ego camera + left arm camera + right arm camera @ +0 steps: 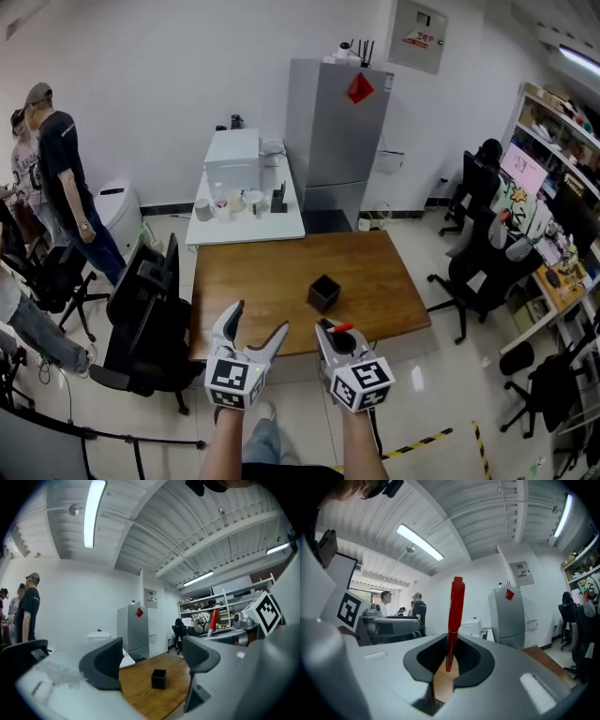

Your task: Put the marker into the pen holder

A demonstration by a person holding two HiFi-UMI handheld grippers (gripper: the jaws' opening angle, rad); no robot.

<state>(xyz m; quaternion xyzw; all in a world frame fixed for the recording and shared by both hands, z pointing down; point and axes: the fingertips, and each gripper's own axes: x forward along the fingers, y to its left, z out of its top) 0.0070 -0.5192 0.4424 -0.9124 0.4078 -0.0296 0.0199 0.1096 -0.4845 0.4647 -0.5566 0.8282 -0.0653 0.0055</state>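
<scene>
Right tongs pinch the red marker upright; left tongs spread, empty. Transport step. Next: align marker over pen holder on table, lower, release.

Wooden table, glossy plastic marker

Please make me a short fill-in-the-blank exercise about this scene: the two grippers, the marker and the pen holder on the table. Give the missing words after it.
1. The right gripper is shut on a ____ marker.
2. The black pen holder stands on the ____ table.
3. The left gripper has its jaws apart and holds ____.

Missing words: red; wooden; nothing.
</scene>
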